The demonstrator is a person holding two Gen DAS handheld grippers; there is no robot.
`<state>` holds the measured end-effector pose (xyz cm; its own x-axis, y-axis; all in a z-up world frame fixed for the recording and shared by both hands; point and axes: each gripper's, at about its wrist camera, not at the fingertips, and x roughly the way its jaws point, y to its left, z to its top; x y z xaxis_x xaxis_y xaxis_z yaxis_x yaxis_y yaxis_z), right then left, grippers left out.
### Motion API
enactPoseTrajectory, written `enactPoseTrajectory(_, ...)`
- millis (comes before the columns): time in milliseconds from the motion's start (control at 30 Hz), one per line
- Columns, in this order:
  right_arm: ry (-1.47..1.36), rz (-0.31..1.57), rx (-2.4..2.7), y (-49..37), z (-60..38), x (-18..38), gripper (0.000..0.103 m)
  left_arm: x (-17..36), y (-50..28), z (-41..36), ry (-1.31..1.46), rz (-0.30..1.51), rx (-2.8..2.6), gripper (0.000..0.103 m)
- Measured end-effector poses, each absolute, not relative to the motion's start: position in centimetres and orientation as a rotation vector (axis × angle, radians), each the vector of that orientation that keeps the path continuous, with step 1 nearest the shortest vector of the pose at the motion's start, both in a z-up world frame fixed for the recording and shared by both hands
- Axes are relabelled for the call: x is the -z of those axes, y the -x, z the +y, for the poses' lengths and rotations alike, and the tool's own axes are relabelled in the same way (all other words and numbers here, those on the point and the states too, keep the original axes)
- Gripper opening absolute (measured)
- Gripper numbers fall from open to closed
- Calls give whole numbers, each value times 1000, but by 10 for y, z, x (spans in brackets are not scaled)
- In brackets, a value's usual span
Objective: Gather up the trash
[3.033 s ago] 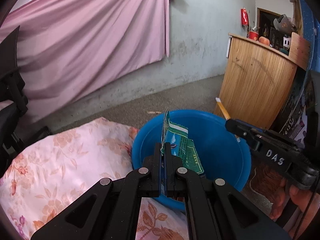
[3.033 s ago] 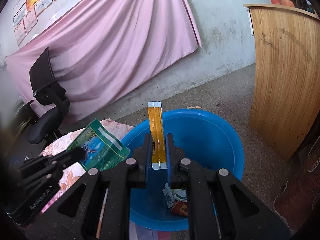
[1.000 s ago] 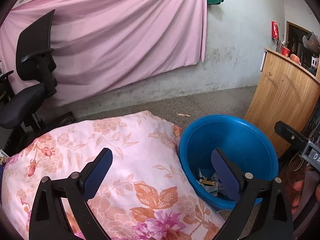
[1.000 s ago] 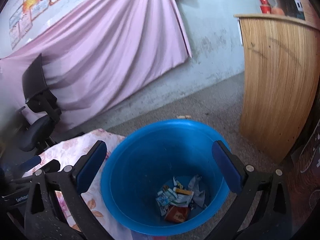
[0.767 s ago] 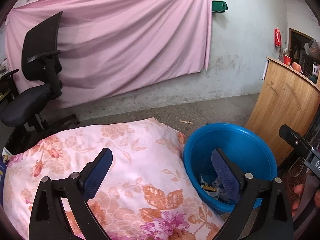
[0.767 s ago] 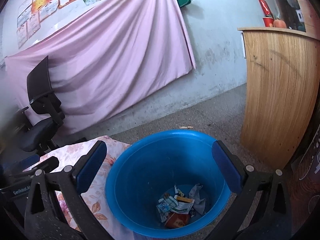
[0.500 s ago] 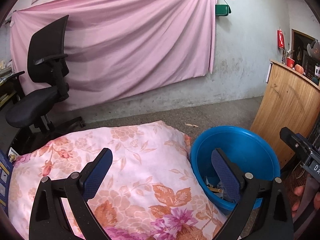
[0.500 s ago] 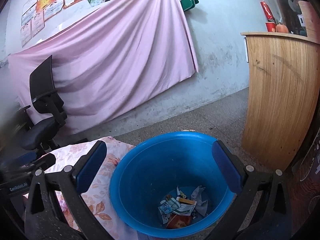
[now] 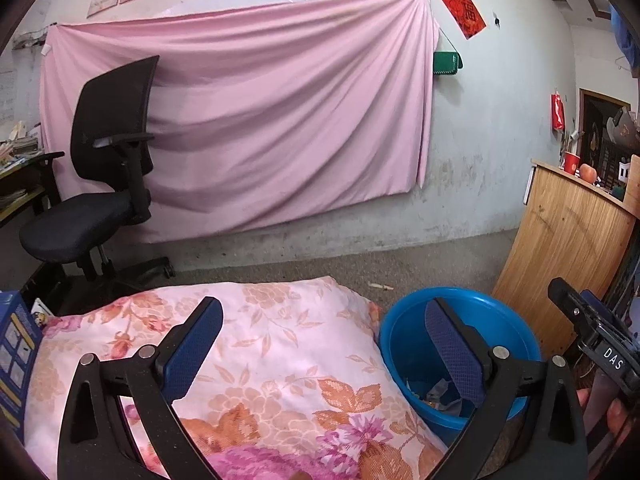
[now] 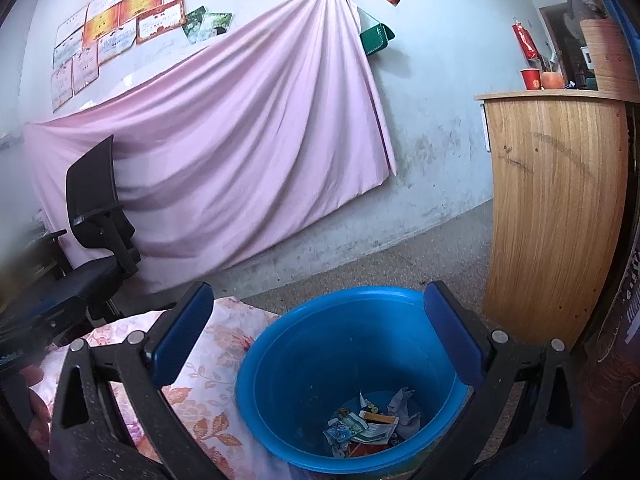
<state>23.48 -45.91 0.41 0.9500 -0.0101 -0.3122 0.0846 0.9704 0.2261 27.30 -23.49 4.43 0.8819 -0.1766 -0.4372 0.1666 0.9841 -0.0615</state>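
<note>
1. Left wrist view: the left gripper (image 9: 324, 340) was spread wide with nothing between its blue pads, above the flowered cloth (image 9: 256, 364). The blue tub (image 9: 404, 344) sat at about 4 o'clock, touching the cloth's edge, with scraps of trash (image 9: 438, 392) in its bottom. At 3 o'clock a black tool marked DAS, in a hand, was likely the other gripper

2. No loose trash showed on the cloth in this view, so the step in hand was probably to look for more. Doing it well would mean scanning the cloth's folds and the floor (image 9: 320, 264), keeping the jaws wide until a piece sat between the pads, then closing on a flat part of it

3. The cloth looked soft and puffy, so a low grab could pinch fabric along with a wrapper. The pads had a fine grid texture that should hold slick foil

4. Right wrist view: the right gripper (image 10: 320, 334) was also open and empty, framing the tub (image 10: 280, 360) at 6 o'clock. The trash (image 10: 372, 426) lay on the tub floor: crumpled wrappers, thin and light

5. The tub was smooth round plastic with a rolled rim. A curved wooden counter (image 10: 552, 216) stood at 3 o'clock, well apart from it
</note>
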Motion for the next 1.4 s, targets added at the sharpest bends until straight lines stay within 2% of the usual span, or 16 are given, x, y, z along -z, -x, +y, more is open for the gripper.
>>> enactPoseTrajectory(833,-156,207,39,-182,-411,-25,103,-65,-213,-191,122,379,151,101)
enactPoseTrajectory(1400,-118,174,12,-103,-364,-49,103,-82,-140,-138,150,323,117,101)
